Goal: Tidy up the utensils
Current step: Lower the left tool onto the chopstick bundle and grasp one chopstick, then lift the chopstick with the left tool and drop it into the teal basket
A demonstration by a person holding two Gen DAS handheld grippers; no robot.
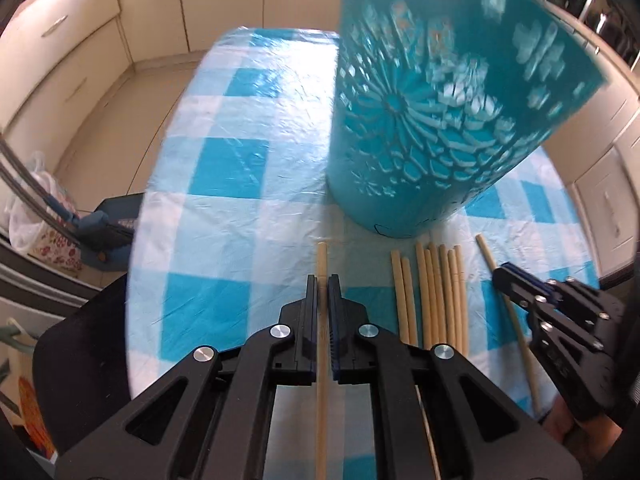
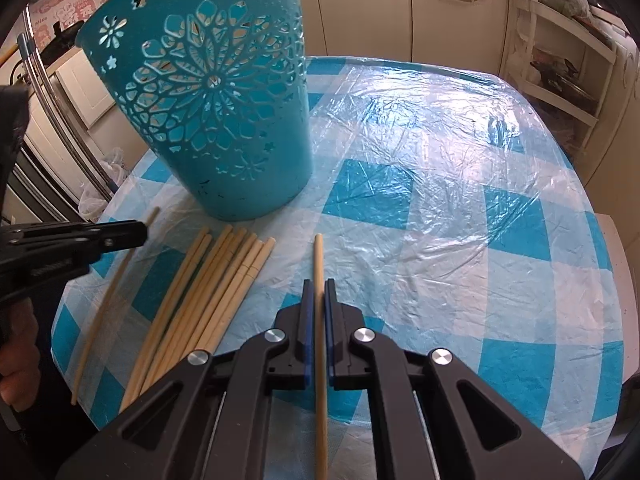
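Observation:
A tall teal cut-out holder (image 1: 420, 120) (image 2: 224, 120) stands upright on the blue-and-white checked table (image 1: 240, 160) (image 2: 440, 200). Several pale chopsticks (image 1: 436, 292) (image 2: 216, 292) lie side by side in front of it. My left gripper (image 1: 322, 280) is shut on a single chopstick (image 1: 322, 258) left of the pile; in the right wrist view it shows at the left edge (image 2: 140, 232). My right gripper (image 2: 319, 284) is shut on another chopstick (image 2: 319, 252) right of the pile, and it shows at the right (image 1: 500, 274) in the left wrist view.
Clear plastic covers the tablecloth. A black chair back (image 1: 80, 340) stands by the table's rounded left edge, with a plastic bag (image 1: 24, 208) on the floor beyond. Cream cabinets (image 1: 160, 8) line the walls, and a white shelf unit (image 2: 560, 60) is at the far right.

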